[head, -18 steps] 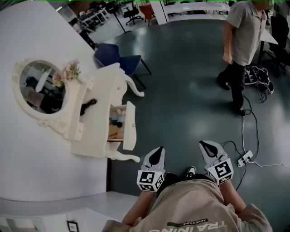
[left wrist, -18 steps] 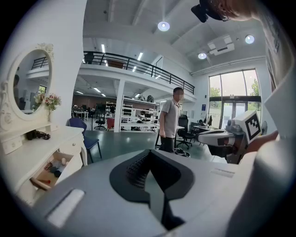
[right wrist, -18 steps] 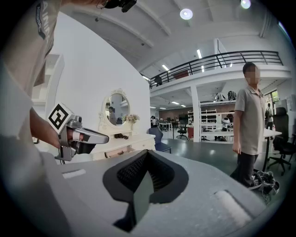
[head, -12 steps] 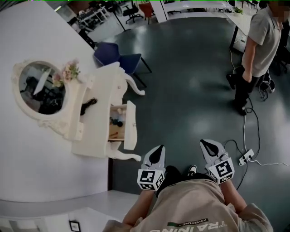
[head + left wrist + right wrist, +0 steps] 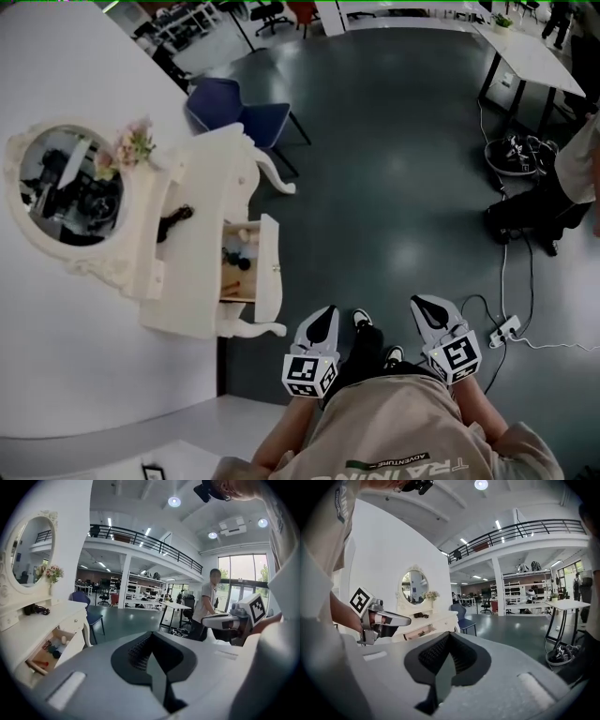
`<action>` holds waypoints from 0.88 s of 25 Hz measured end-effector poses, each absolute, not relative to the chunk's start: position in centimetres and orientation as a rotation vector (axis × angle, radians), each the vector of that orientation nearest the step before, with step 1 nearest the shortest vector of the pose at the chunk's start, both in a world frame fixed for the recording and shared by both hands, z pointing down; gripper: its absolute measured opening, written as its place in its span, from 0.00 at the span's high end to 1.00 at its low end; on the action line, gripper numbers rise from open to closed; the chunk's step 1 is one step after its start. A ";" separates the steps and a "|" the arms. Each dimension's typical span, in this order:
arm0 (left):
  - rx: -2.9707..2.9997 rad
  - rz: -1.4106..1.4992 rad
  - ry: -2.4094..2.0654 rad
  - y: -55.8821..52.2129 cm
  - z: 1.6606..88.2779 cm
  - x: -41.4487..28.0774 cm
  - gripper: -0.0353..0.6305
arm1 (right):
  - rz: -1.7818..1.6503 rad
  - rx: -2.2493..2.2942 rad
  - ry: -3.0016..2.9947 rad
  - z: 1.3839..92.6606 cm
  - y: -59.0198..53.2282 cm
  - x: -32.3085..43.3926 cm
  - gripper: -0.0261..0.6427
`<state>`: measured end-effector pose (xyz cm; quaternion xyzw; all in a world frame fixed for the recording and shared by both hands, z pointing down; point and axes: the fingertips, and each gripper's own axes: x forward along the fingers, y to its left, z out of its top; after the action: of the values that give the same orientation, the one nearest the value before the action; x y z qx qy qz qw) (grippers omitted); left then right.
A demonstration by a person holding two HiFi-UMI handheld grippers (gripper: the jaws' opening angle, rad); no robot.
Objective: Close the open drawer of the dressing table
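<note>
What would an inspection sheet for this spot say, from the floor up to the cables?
Surface: dark glossy floor.
Job's things: white dressing table; its drawer stands pulled open.
Clutter: small things inside the drawer; dark tangled object on the tabletop; flowers beside the mirror.
Grippers: left gripper and right gripper both shut, empty, well short of the drawer.
Cables: white power strip with cords on the floor; cable heap farther off.
Surroundings: blue chair; person at the right edge.
</note>
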<state>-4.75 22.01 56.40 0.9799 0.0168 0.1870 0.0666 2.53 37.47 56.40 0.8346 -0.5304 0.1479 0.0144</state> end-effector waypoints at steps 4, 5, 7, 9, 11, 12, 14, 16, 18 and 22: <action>2.952 0.493 -0.005 17.9 55.0 -1.5 0.92 | 0.445 2.548 -1.671 54.3 33.7 5.3 0.96; 2.948 0.473 -0.015 17.0 54.6 -0.7 0.92 | 0.426 2.527 -1.679 53.6 32.6 6.0 0.96; 2.942 0.441 -0.031 15.3 53.8 0.6 0.92 | 0.383 2.488 -1.691 52.3 30.3 7.7 0.96; 2.940 0.419 -0.045 13.5 53.4 1.5 0.92 | 0.339 2.461 -1.705 51.2 27.9 9.2 0.96; 2.939 0.413 -0.061 11.6 53.4 2.1 0.92 | 0.301 2.445 -1.726 50.4 25.2 10.5 0.96; 2.938 0.416 -0.069 10.6 53.5 2.3 0.92 | 0.289 2.437 -1.738 50.2 24.0 10.9 0.96; 2.938 0.426 -0.088 8.9 53.7 2.5 0.92 | 0.280 2.418 -1.762 50.1 21.6 11.4 0.96; 2.939 0.436 -0.110 7.3 53.7 2.6 0.92 | 0.292 2.402 -1.782 50.3 19.7 11.7 0.96; 2.934 0.442 -0.139 5.9 53.7 2.6 0.92 | 0.314 2.391 -1.806 50.8 18.0 11.9 0.96; 2.917 0.448 -0.196 3.6 53.8 2.4 0.92 | 0.330 2.354 -1.856 51.1 15.2 12.3 0.96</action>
<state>2.36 3.59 53.78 0.9821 -0.0660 0.1508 0.0917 12.27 15.20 51.09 0.7791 -0.6141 0.1092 0.0628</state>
